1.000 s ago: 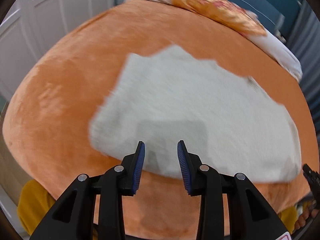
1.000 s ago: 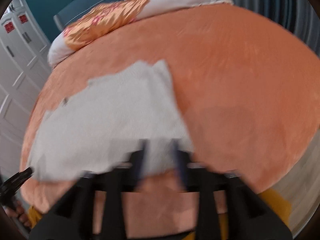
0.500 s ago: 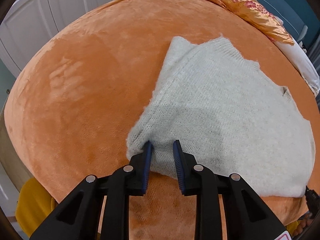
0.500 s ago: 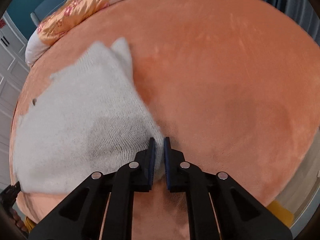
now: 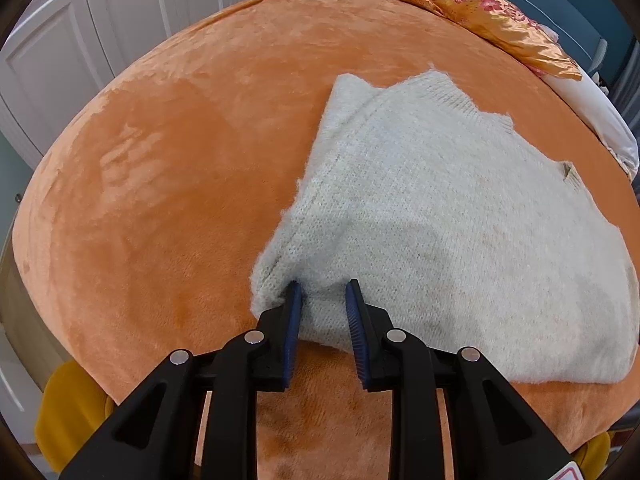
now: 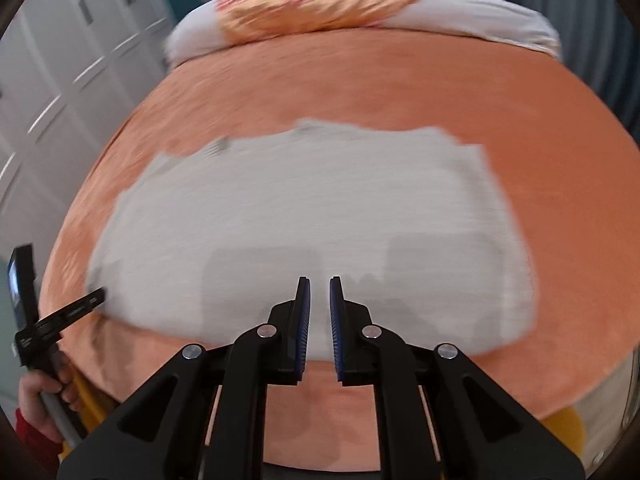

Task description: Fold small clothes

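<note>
A fuzzy white knit sweater lies flat on the orange plush bedspread. My left gripper pinches a bunch of knit at the sweater's near left corner, both pads pressed into the fabric. In the blurred right wrist view the sweater fills the middle. My right gripper is shut to a thin slit over the middle of its near hem. White knit shows behind the slit, and I cannot tell whether any is caught. The left gripper shows at the sweater's left corner, held by a hand.
A gold floral pillow and white bedding lie across the far end of the bed. White cupboard doors stand to the left. Something yellow sits below the near bed edge.
The left gripper came down onto the sweater's near left corner and narrowed on it. The right gripper shut at the right corner, then swept left to the middle of the near hem.
</note>
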A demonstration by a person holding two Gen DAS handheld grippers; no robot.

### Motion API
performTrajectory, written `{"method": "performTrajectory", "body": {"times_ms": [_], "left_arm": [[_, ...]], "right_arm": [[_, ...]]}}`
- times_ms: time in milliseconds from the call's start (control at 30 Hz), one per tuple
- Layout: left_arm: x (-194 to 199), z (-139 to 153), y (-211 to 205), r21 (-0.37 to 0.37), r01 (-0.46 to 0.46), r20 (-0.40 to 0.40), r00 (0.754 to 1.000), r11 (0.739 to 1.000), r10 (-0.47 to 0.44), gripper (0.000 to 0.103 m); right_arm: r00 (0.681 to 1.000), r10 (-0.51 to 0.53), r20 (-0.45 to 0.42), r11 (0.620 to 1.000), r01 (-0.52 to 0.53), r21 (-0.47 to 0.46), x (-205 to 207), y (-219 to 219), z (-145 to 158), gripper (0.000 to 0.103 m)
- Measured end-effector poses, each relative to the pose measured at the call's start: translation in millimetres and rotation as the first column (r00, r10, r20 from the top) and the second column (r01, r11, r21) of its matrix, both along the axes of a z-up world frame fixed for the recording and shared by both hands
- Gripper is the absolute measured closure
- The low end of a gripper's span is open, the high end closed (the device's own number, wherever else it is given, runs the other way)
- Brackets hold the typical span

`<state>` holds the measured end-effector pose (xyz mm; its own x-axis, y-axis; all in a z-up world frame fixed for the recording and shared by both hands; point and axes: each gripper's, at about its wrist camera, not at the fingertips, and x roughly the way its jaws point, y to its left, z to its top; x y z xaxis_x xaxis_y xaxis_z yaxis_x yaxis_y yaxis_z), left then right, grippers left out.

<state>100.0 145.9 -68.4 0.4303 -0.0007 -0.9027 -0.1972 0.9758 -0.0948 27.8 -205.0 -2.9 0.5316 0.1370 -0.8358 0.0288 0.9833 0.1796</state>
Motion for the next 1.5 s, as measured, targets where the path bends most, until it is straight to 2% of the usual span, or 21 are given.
{"method": "performTrajectory", "body": {"times_ms": [133,300,367,400,433,500,567,667,800,900,933,967,1000,1033,1100,1167,1267,1367,1500], "left_arm": [[-2,0,2,-0.010,0.019,0.007,1.000,1.000,-0.019,0.079],[-5,-2,4,-0.027,0.035,0.024,0.999,0.999,-0.034,0.078],[-6,0,9,-0.060,0.030,0.022,0.999,0.998,-0.029,0.078],[-8,3,14,-0.104,0.019,0.022,1.000,0.994,-0.017,0.077],[-11,7,20,-0.161,0.006,0.023,1.000,0.987,-0.003,0.074],[-15,14,32,-0.248,-0.034,0.027,0.999,0.968,0.042,0.055],[-16,20,40,-0.281,-0.085,0.030,0.995,0.956,0.097,0.043],[-7,19,52,-0.330,-0.142,0.018,0.988,0.933,0.156,0.040],[12,-9,55,-0.411,-0.180,-0.076,0.984,0.894,0.164,0.041],[15,-10,50,-0.412,-0.182,-0.054,0.983,0.893,0.175,0.042],[17,-8,47,-0.409,-0.169,-0.044,0.985,0.897,0.166,0.048],[18,-7,46,-0.402,-0.162,-0.043,0.986,0.901,0.158,0.065],[20,-6,44,-0.400,-0.155,-0.043,0.988,0.903,0.151,0.073],[20,-2,44,-0.414,-0.158,-0.039,0.987,0.897,0.155,0.077],[20,12,40,-0.418,-0.134,-0.005,0.989,0.898,0.146,0.081],[18,32,29,-0.403,-0.086,0.053,0.992,0.911,0.117,0.083],[16,77,-5,-0.352,0.034,0.166,0.986,0.935,0.026,0.084],[10,125,-57,-0.275,0.176,0.275,0.956,0.945,-0.098,0.085],[2,158,-122,-0.252,0.317,0.346,0.912,0.914,-0.221,0.086]], "right_arm": [[0.997,0.072,-0.035,0.997,-0.073,-0.010,17,47,-9,0.094],[0.983,0.100,-0.151,0.995,-0.103,-0.011,42,74,-39,0.094],[0.977,0.097,-0.188,0.994,-0.104,-0.030,46,78,-52,0.095],[0.976,0.099,-0.195,0.993,-0.109,-0.040,46,79,-57,0.095],[0.976,0.104,-0.193,0.992,-0.116,-0.051,46,80,-59,0.095],[0.974,0.113,-0.196,0.989,-0.130,-0.074,47,84,-59,0.095],[0.972,0.121,-0.203,0.986,-0.141,-0.085,48,87,-60,0.095],[0.971,0.118,-0.210,0.988,-0.135,-0.068,50,83,-64,0.095],[0.971,0.117,-0.208,0.990,-0.131,-0.054,51,81,-65,0.095],[0.971,0.123,-0.204,0.990,-0.134,-0.041,48,77,-66,0.095],[0.971,0.124,-0.203,0.990,-0.134,-0.035,48,75,-66,0.095],[0.971,0.124,-0.202,0.991,-0.132,-0.027,48,74,-66,0.095],[0.972,0.125,-0.201,0.991,-0.133,-0.024,48,74,-66,0.095],[0.972,0.128,-0.199,0.991,-0.135,-0.023,48,74,-67,0.095],[0.972,0.135,-0.194,0.990,-0.142,-0.019,48,74,-67,0.095],[0.972,0.140,-0.189,0.990,-0.143,-0.002,47,71,-67,0.095],[0.976,0.132,-0.173,0.991,-0.123,0.058,41,62,-60,0.093],[0.984,0.122,-0.133,0.986,-0.105,0.129,19,45,-45,0.091],[0.991,0.093,-0.093,0.984,-0.077,0.164,-19,15,-31,0.089]]}}
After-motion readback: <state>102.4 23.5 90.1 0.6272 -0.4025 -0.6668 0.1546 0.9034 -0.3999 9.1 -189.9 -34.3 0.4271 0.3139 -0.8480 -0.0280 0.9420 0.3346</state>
